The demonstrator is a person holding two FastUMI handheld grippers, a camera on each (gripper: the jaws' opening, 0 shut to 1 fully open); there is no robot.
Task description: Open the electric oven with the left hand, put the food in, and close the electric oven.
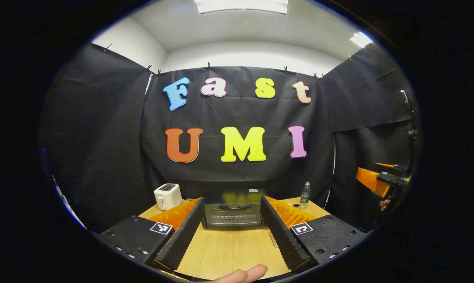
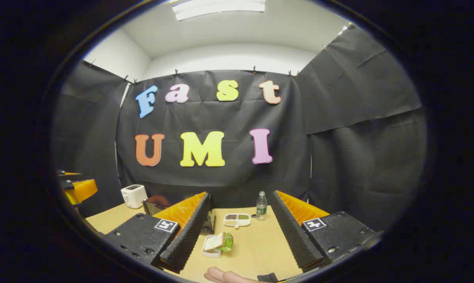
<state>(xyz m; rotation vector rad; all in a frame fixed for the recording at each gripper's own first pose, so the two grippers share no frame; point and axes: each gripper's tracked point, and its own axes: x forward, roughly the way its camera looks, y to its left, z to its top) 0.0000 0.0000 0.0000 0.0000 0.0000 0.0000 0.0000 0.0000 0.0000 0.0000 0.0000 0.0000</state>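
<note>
wood-grain tabletop (image 1: 229, 251) fills the gap between my left gripper (image 1: 231, 230) fingers, which stand wide apart with nothing between them. a fingertip (image 1: 252, 272) of the holding hand pokes in at the bottom edge. the gripper is held level, above the table and aimed straight at the electric oven (image 1: 233, 212), which sits centred between the two fingers at the far side of the table, door closed, handle across the top of the door. there is a small label on the oven's top, too small for me to read. a white toaster (image 1: 167, 195) stands left of the oven, a water bottle (image 1: 305, 194) to its right. off to the oven's right, well apart, i see the other gripper held up in the air.

my right gripper (image 2: 240, 228) is likewise spread wide and holds nothing, also level above the table, with part of the hand (image 2: 227, 276) at the bottom edge. the food, a sandwich in a small white tray (image 2: 217, 243), lies on the table just right of the oven, close beside my left finger. beyond it sits a white divided dish (image 2: 237, 219), then the bottle; its label is unreadable. square black-and-white markers sit on each gripper's finger mounts.
</note>
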